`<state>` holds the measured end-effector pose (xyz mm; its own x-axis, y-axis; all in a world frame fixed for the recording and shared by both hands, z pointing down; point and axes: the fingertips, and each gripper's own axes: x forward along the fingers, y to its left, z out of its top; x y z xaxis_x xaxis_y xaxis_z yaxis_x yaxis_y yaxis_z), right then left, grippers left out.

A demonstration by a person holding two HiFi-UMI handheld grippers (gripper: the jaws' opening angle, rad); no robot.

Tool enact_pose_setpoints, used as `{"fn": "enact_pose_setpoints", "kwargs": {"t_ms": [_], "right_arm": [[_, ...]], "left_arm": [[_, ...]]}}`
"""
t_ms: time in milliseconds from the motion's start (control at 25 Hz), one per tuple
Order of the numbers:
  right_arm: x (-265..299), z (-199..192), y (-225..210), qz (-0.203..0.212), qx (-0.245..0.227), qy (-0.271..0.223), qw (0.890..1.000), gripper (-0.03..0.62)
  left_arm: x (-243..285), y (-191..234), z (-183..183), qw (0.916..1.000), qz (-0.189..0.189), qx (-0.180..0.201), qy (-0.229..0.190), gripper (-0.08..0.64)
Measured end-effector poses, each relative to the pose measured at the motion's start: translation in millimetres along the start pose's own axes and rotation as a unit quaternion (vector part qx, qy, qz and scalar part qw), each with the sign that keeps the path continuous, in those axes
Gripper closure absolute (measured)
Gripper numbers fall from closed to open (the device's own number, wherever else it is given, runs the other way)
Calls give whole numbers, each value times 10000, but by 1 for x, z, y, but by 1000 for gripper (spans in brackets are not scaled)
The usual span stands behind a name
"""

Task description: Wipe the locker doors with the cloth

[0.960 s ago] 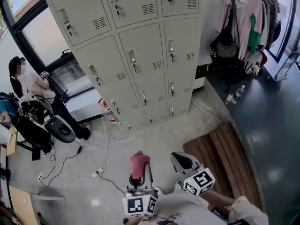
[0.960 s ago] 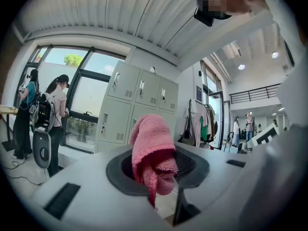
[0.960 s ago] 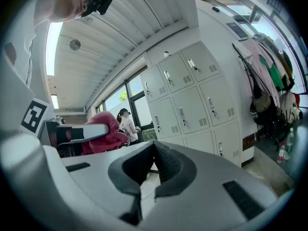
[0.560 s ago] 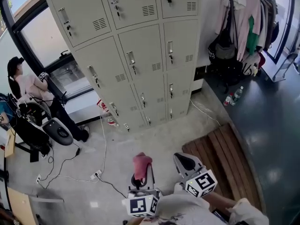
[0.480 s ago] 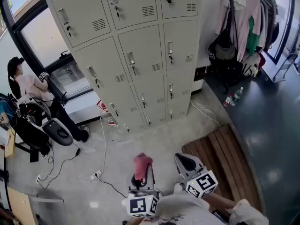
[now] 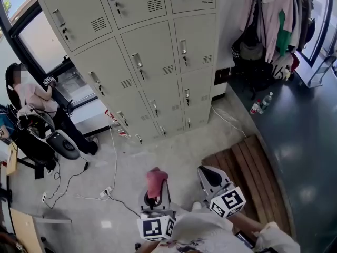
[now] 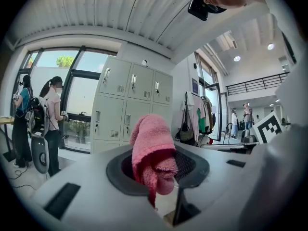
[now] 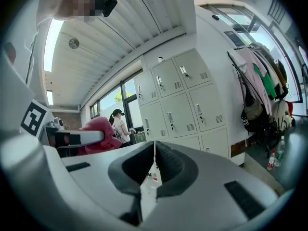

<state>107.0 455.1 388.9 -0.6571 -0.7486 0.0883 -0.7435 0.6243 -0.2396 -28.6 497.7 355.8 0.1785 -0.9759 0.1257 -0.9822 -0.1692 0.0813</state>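
Note:
A bank of pale grey lockers (image 6: 142,57) stands ahead across the floor, also seen in the left gripper view (image 7: 130,105) and the right gripper view (image 8: 180,105). My left gripper (image 6: 156,191) is shut on a pink cloth (image 6: 156,181), which bunches up out of its jaws (image 7: 153,150). The cloth (image 8: 98,134) shows at the left of the right gripper view. My right gripper (image 6: 206,177) is shut with nothing in it (image 8: 154,165). Both grippers are held low, well short of the lockers.
A person (image 6: 31,96) stands by a window at the left, beside a chair (image 6: 58,141) and floor cables (image 6: 105,191). Clothes and bags (image 6: 268,36) hang at the right. A wooden bench (image 6: 253,173) lies at my right. Bottles (image 6: 260,105) stand on the dark floor.
The head view has shifted slightly, so the lockers sit a little lower and to the left. Both grippers stay low, the left still holding the cloth.

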Motion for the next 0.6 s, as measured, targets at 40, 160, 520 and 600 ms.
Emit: {"fn": "enact_pose_setpoints", "kwargs": {"t_ms": [40, 160, 520, 600], "right_arm": [[2, -1, -5, -12, -12, 8, 10000, 591], [18, 0, -17, 18, -7, 25, 10000, 591], [122, 1, -41, 296, -220, 374, 9986, 591], [151, 13, -44, 286, -243, 337, 9987, 591]], "left_arm": [[4, 0, -1, 10000, 70, -20, 17, 451], [17, 8, -3, 9996, 247, -69, 79, 449], [109, 57, -3, 9999, 119, -57, 85, 449], [135, 83, 7, 9999, 161, -13, 6, 451]]}}
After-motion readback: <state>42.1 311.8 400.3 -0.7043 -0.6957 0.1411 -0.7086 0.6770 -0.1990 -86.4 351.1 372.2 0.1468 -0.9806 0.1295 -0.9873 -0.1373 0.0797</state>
